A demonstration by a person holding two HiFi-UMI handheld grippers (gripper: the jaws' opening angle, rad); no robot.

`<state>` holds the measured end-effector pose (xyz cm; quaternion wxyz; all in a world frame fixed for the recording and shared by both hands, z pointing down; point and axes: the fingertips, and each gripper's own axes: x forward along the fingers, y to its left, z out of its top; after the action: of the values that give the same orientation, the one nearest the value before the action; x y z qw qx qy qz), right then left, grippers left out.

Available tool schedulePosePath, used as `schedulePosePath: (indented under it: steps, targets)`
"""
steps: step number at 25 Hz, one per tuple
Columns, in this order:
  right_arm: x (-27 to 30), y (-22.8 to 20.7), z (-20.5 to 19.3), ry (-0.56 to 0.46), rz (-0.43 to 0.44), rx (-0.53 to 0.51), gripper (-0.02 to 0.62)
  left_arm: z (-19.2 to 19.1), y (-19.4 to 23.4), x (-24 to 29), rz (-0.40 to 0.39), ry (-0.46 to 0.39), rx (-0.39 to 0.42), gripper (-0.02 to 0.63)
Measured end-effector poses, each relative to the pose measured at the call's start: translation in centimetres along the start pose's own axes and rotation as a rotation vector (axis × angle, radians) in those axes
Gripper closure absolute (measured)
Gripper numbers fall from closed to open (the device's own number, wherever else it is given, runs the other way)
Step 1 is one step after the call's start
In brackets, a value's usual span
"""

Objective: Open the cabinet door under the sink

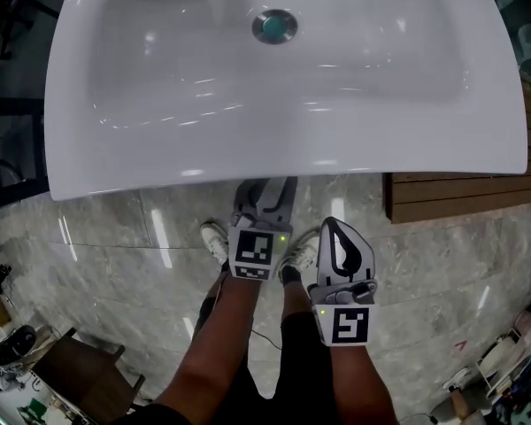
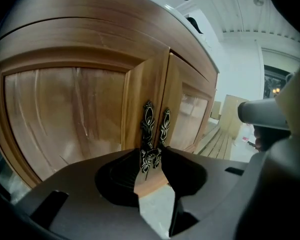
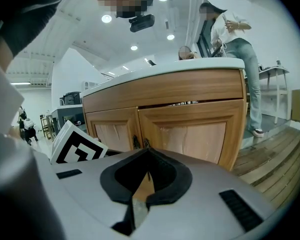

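Note:
The white sink (image 1: 283, 140) fills the top of the head view and hides the cabinet under it. In the left gripper view the wooden cabinet (image 2: 65, 119) is close, with two doors meeting at a pair of ornate black handles (image 2: 148, 126). My left gripper (image 2: 151, 155) is open, and the left handle's lower ring shows in the gap between its tips; I cannot tell if they touch. In the head view the left gripper (image 1: 265, 197) reaches under the sink's front edge. My right gripper (image 3: 148, 151) is shut and empty, pointing at the cabinet doors (image 3: 190, 134) from further back, and sits beside the left one (image 1: 341, 246).
A slatted wooden platform (image 1: 460, 197) lies on the marble floor (image 1: 115, 246) to the right of the cabinet. The holder's legs and shoes (image 1: 214, 239) stand below the sink. Another person (image 3: 237, 49) stands beyond the cabinet's right end. Clutter sits at the floor's lower left (image 1: 18, 343).

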<state>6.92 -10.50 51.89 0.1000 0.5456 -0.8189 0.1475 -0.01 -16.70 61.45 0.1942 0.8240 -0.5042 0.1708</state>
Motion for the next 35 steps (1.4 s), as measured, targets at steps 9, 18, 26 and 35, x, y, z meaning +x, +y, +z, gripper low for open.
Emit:
schedulePosePath:
  steps: [9,18,26,35]
  targets:
    - [0.0,-0.9,-0.6,-0.003,0.002,-0.008,0.575,-0.1,0.3,0.6,0.067,-0.009,-0.038,0.485]
    - [-0.2,-1.4,-1.2,-0.002,0.011,0.005,0.575,-0.1,0.6,0.7,0.145,-0.031,-0.017,0.491]
    - [-0.1,-1.6,-1.3,-0.021,0.014,0.013,0.575,-0.2,0.4,0.4,0.156,-0.001,-0.01,0.502]
    - [-0.7,-0.9,-2.0,-0.018,-0.008,0.008,0.575,-0.4,0.0,-0.1,0.125,0.007,-0.004,0.509]
